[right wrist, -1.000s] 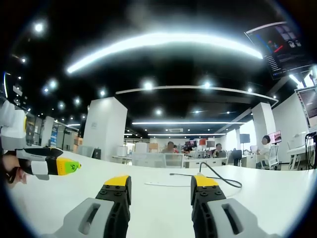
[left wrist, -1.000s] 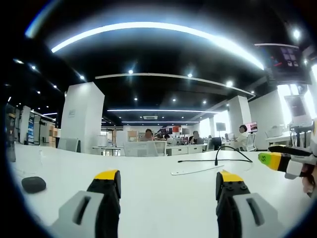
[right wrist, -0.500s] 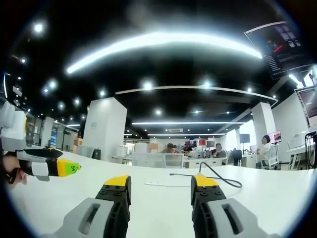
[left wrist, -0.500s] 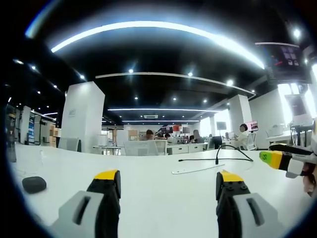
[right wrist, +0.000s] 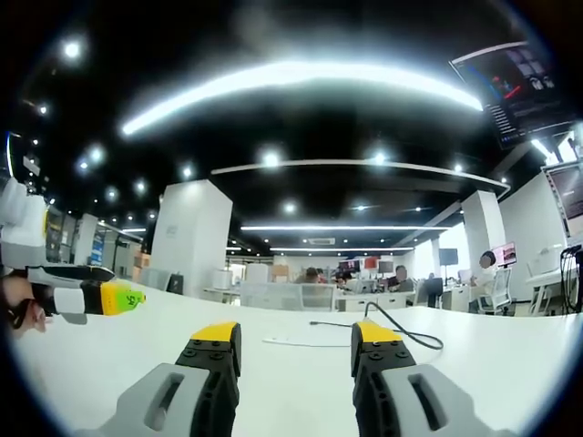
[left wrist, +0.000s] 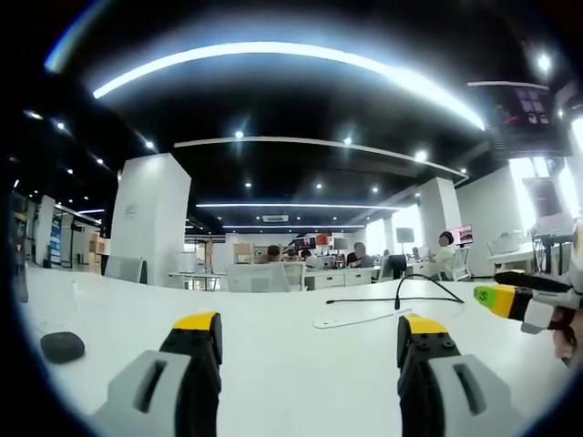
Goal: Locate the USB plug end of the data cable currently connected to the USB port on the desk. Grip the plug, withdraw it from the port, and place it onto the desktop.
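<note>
The data cable [left wrist: 401, 293] lies far out on the white tabletop [left wrist: 291, 346], ahead of both cameras; in the left gripper view one thin black run stretches sideways across the surface toward the left, while another part rises in a short upright stem and arcs over to the right. In the right gripper view the data cable [right wrist: 392, 328] shows the same layout, a low run to the left and a loop curving back down at the right; the plug itself is too small to make out. A flat white strip [left wrist: 360, 318] rests on the tabletop just in front of the cable. The left tongs [left wrist: 310, 332] are spread wide with nothing between them, hovering low over the bare surface. The right tongs [right wrist: 296, 335] are likewise apart and empty, well short of the cable. A dark rounded object [left wrist: 61, 346] sits at the left of the tabletop. People sit at desks in the background office.
</note>
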The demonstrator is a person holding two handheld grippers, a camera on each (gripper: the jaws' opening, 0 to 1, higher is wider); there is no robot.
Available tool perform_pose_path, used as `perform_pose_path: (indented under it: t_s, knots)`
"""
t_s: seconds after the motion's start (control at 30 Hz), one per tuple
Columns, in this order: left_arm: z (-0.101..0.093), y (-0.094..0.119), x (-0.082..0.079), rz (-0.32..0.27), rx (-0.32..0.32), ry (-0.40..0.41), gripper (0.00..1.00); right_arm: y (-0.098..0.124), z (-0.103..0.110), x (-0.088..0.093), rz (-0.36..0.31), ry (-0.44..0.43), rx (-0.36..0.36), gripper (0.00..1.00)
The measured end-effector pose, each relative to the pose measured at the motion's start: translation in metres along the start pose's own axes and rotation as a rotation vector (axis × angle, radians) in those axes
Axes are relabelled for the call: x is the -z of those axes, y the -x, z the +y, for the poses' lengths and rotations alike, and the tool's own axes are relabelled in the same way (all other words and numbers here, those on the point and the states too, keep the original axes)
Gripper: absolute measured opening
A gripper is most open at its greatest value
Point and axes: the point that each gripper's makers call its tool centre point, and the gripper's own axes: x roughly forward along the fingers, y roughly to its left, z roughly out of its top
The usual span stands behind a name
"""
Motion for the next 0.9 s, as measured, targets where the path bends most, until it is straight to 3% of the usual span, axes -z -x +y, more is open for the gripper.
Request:
perform_pose_path:
  t_s: [0.17,0.43,0.9]
  knots:
    - [-0.005,-0.003,-0.006,-0.013,0.012,-0.009,0.79,-0.003,-0.003,-0.005,-0.01,0.007,0.007,0.49]
    - [-0.016,-0.015,0.001,0.042,0.066,-0.009,0.8,-0.01,-0.004,-0.005,0.014,0.01,-0.001,0.49]
    - [-0.029,-0.033,-0.007,0.068,0.149,-0.009,0.82,-0.031,-0.012,-0.02,0.01,0.016,0.001,0.49]
